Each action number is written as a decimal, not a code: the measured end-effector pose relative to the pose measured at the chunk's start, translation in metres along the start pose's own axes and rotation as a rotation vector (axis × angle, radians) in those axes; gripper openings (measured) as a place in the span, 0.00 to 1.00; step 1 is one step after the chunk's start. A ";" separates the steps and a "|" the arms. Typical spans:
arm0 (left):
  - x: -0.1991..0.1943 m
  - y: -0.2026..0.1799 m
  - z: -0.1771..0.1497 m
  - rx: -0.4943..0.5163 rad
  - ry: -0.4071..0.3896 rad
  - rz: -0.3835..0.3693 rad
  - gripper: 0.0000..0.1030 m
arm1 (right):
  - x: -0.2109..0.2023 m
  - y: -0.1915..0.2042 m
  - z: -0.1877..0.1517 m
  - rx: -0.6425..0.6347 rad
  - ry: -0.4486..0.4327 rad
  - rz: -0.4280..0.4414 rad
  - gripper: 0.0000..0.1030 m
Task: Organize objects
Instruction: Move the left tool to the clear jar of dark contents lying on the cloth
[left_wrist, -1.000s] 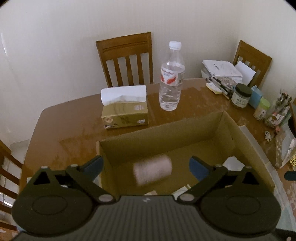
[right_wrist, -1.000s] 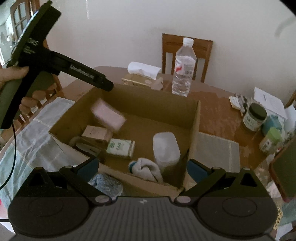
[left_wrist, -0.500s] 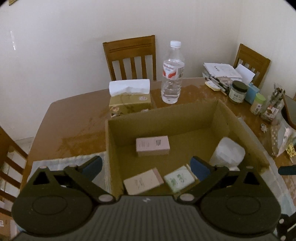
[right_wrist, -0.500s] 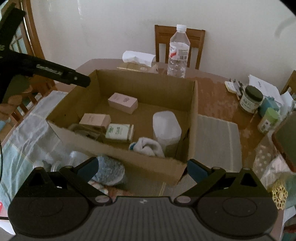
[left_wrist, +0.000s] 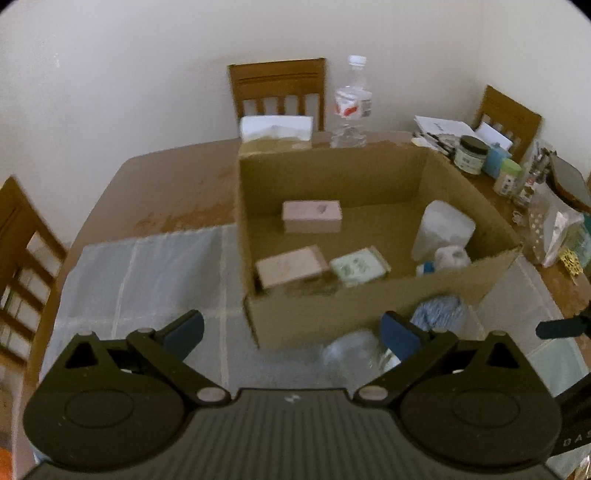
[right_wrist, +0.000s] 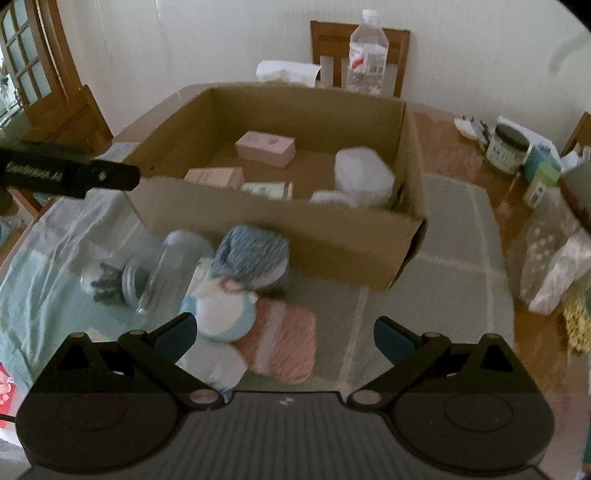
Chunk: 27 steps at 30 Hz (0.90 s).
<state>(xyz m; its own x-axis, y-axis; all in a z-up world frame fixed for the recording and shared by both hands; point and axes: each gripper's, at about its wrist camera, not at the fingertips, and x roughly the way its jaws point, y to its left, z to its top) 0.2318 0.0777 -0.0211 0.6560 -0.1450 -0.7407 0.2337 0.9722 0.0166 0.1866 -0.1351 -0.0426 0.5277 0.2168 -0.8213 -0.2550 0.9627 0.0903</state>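
Observation:
An open cardboard box (left_wrist: 317, 317) (right_wrist: 280, 229) stands on the table. Inside lie a pink box (left_wrist: 312, 216) (right_wrist: 266, 147), a tan box (left_wrist: 290, 266), a green-white box (left_wrist: 358, 266), a white container (left_wrist: 443, 229) (right_wrist: 364, 175) and a white sock (left_wrist: 452, 256). In front of the box lie a blue-grey sock ball (right_wrist: 251, 254), a clear glass jar (right_wrist: 155, 269) on its side, a white-blue sock (right_wrist: 221, 310) and a pink cloth (right_wrist: 284, 343). My left gripper (left_wrist: 291, 332) is open and empty before the box. My right gripper (right_wrist: 284, 332) is open and empty above the pink cloth.
A light checked cloth (left_wrist: 147, 273) covers the near table. Behind the box stand a tissue box (left_wrist: 275, 133) and a water bottle (left_wrist: 351, 107). Jars and clutter (left_wrist: 491, 162) crowd the right side. Wooden chairs (left_wrist: 277, 88) surround the table.
The pink box dropped from my left gripper into the cardboard box and came to rest. Both grippers have pulled back toward the near side, bringing the socks and jar into view.

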 end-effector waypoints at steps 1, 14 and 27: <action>-0.001 0.003 -0.007 -0.019 0.008 0.001 0.99 | 0.002 0.003 -0.003 0.005 0.007 0.003 1.00; -0.002 0.043 -0.074 -0.124 0.098 0.033 0.99 | 0.025 0.042 -0.024 0.058 0.060 -0.002 1.00; -0.003 0.052 -0.092 -0.076 0.110 0.026 0.99 | 0.062 0.070 -0.035 0.111 0.061 -0.144 1.00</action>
<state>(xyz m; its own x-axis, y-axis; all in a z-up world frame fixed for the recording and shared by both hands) 0.1759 0.1451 -0.0794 0.5775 -0.1023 -0.8099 0.1600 0.9871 -0.0106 0.1731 -0.0604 -0.1068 0.5012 0.0684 -0.8626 -0.0872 0.9958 0.0283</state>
